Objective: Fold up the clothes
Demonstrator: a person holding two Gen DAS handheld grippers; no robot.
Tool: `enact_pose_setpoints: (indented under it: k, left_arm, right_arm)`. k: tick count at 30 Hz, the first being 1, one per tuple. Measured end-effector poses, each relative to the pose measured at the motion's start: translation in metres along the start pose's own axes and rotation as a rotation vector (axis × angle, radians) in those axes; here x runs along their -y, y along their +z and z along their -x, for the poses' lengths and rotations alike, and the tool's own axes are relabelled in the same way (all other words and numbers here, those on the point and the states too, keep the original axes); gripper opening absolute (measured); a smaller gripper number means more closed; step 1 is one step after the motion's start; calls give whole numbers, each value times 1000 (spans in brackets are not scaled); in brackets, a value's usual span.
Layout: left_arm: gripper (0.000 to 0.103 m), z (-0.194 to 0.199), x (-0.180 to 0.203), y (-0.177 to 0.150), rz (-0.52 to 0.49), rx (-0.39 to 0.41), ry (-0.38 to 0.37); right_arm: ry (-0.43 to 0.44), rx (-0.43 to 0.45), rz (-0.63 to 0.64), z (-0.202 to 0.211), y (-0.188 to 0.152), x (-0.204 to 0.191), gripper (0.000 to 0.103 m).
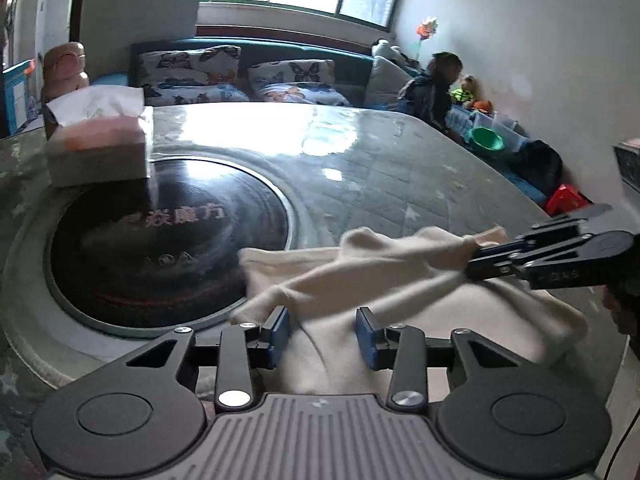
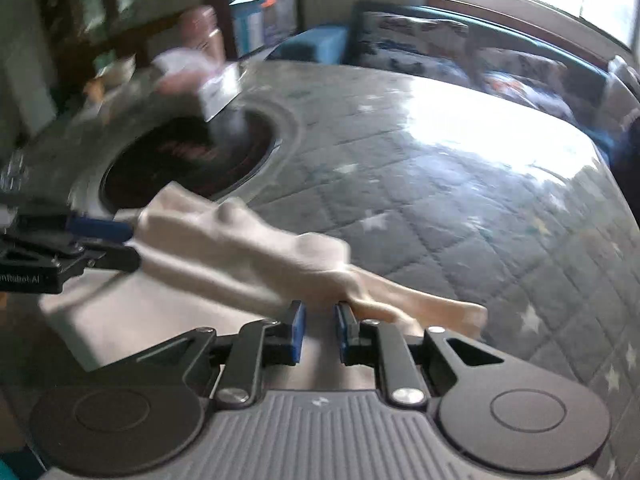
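Note:
A cream garment [image 1: 400, 312] lies on the table at its near edge, with one fold raised as a ridge [image 2: 240, 256] between the two grippers. My left gripper [image 1: 324, 334] is open, its blue pads apart with the fabric lying between and under them. In the right wrist view the left gripper [image 2: 132, 246] sits at the ridge's left end. My right gripper [image 2: 321, 332] is shut on a bunched edge of the garment. From the left wrist it shows at the right [image 1: 476, 260], pinching the ridge's far end.
The table [image 1: 380, 152] has a grey quilted cover under clear plastic. A round black hob [image 1: 168, 240] is set into it. A tissue box [image 1: 96, 148] stands beside the hob. Beyond are a sofa with butterfly cushions [image 1: 200, 76], a seated person [image 1: 436, 84], a green basin [image 1: 486, 139] and a red stool [image 1: 566, 200].

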State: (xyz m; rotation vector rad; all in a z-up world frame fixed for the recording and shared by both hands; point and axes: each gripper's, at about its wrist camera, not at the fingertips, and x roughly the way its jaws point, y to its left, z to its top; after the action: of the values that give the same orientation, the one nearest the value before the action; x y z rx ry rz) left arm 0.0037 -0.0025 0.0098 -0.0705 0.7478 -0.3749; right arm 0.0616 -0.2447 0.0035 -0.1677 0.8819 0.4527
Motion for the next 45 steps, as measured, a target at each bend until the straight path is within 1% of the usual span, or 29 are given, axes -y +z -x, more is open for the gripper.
enact_pose_setpoints:
  k: [3,5,7,9,10,12,14,17,19,21,24,26,27,31,33,35,39,41,43,45]
  left_arm:
    - [40,3,9,6,-28,13,-10]
    - [40,-1,18,9,-57,14,-20]
    - [40,-12,24,11,-80,-8,2]
    - [40,-17,29,13,-75,-31,-7]
    - [40,-15,33,13,-84,-29,-25]
    - [44,-9,46,11,-121,-16,-55]
    - [45,-4,60,10,-148,-8,-97]
    - [45,-5,81,6,-173,-15,-159]
    - [47,-7,92,2,-195,-21,-180]
    - [47,-13,101,-2,-217,-39,-190]
    - [48,-15,103,-6,-225,-51,-186]
    - [49,-17,105,-9,-231,-60,-184]
    - [51,-17,105,-9,-231,-63,-182]
    - [53,-14,96,-5,-175,-59,-172]
    - [53,-13,91,-4,-149,-58,-167]
    - [53,-12,90,-6,-144,-59,-167]
    - [55,-10,88,-10,-136,-61,-166]
    - [56,-10,88,-13,-132,-62,-166]
    - [56,-9,87,-15,-128,-63,-166]
    - [58,-8,86,-16,-129,-61,-172]
  right_arm:
    - [-7,20,-12,7,-1,6,17]
    - [-14,26,-33,7,0,11,17]
    - [-21,30,-63,7,1,18,17]
    - [-27,35,-93,7,2,24,17]
    - [-33,38,-103,9,2,27,18]
    - [-50,43,-111,21,-1,34,18]
    - [-60,44,-118,31,-3,39,18]
    - [-40,15,-116,38,-15,36,18]
    - [-30,-5,-108,42,-23,31,18]
    - [-35,-18,-104,40,-31,30,18]
    - [-55,-31,-103,36,-41,31,18]
    - [-87,-26,-113,40,-40,34,18]
    - [-85,-14,-111,43,-40,33,18]
    - [-38,39,-48,52,-31,13,18]
    - [-10,48,-17,45,-20,4,18]
    - [13,53,11,38,-9,-5,19]
    - [70,38,53,10,19,-21,19]
    - [109,8,78,-8,30,-32,19]
    - [109,-10,104,-23,36,-41,19]
    - [81,-10,125,-35,39,-46,19]
